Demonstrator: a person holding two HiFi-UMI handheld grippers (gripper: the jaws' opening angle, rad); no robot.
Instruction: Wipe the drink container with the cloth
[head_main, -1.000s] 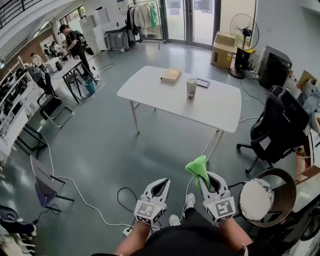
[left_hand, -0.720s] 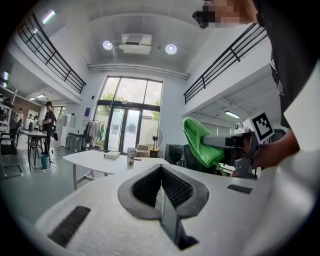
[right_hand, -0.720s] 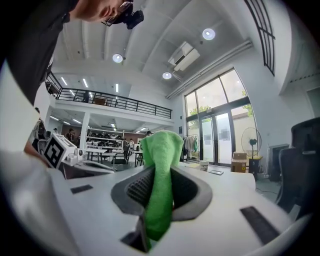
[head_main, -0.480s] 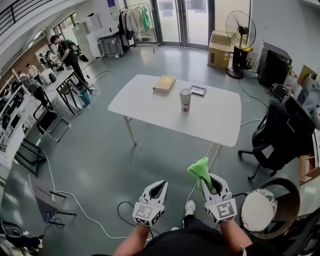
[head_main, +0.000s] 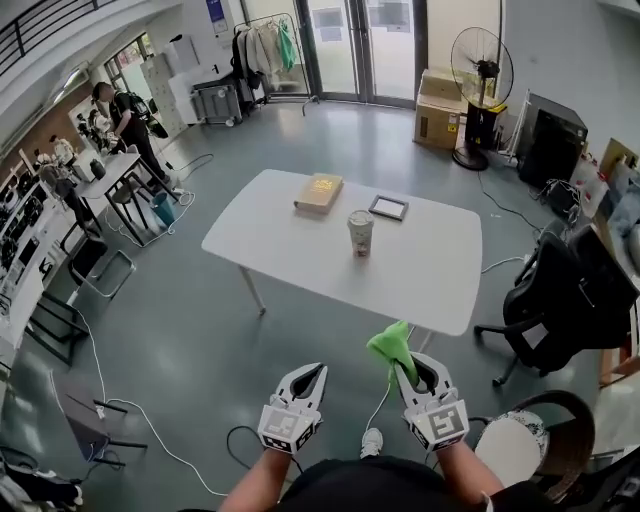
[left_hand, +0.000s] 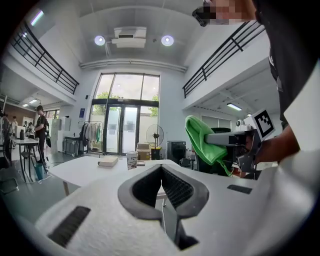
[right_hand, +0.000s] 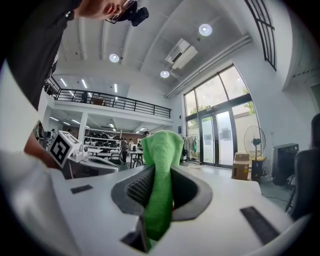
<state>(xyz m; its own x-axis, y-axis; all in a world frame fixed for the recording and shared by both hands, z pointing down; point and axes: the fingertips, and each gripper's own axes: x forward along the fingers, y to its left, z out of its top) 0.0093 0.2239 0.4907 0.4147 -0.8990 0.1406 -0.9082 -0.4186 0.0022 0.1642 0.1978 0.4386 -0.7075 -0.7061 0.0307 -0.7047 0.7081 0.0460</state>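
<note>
my R gripper (head_main: 418, 372) nips cloth (head_main: 390, 346) | L gripper (head_main: 312, 375) jaws pressed together, empty | cup (head_main: 360, 232) well apart: close in, L steadies it, wipe w/ loose fold

Right gripper (right_hand: 159, 192) fingers clamp green cloth (right_hand: 161, 170) — left gripper (right_hand: 85, 167) alongside.

Left gripper (head_main: 316, 370), right gripper (head_main: 410, 364): jaws closed

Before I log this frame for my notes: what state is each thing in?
left gripper: shut, empty.
right gripper: shut on the cloth.
cloth: bunched, sticking up from the right gripper's jaws.
drink container: upright on the table, not held.
book: closed, flat on the table.
</note>
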